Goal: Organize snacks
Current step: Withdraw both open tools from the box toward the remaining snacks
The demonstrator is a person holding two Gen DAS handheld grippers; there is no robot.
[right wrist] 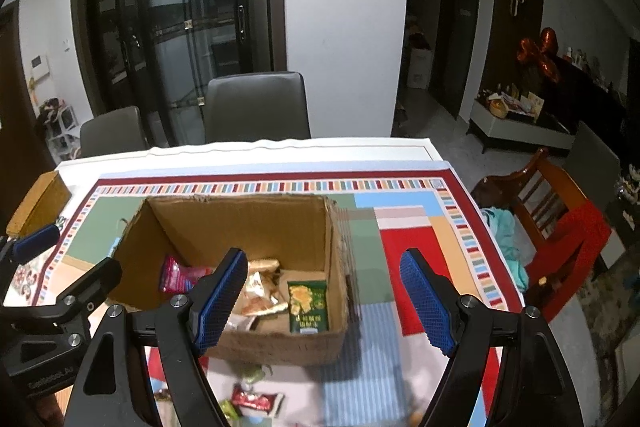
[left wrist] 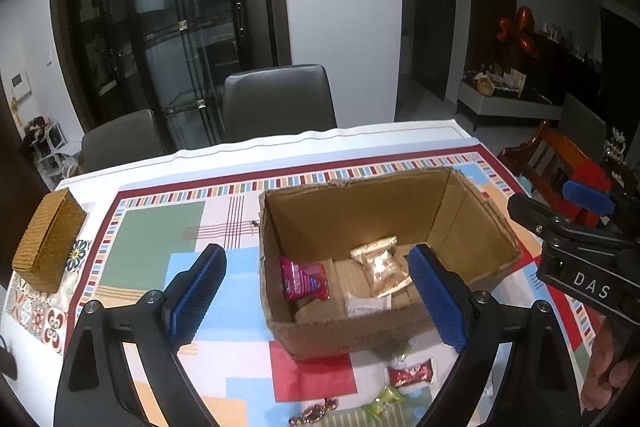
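An open cardboard box point(left wrist: 360, 215) stands on the patterned tablecloth. Inside lie a pink packet point(left wrist: 304, 279), gold wrapped snacks point(left wrist: 380, 267) and a white packet point(left wrist: 368, 305). The right wrist view also shows a green packet point(right wrist: 308, 303) leaning in the box point(right wrist: 248, 223). In front of the box lie loose snacks: a red bar point(left wrist: 410, 375) and green candies point(left wrist: 384, 401). My left gripper point(left wrist: 316, 295) hangs open over the box's near left corner, holding nothing. My right gripper point(right wrist: 324, 307) is open and empty over the box's near right corner.
A woven tan box point(left wrist: 48, 239) sits at the table's left edge. Two grey chairs point(left wrist: 276, 99) stand behind the table. A wooden chair with a red cushion point(right wrist: 568, 231) is off the right edge. A person's hand point(left wrist: 612, 375) holds the right gripper's handle.
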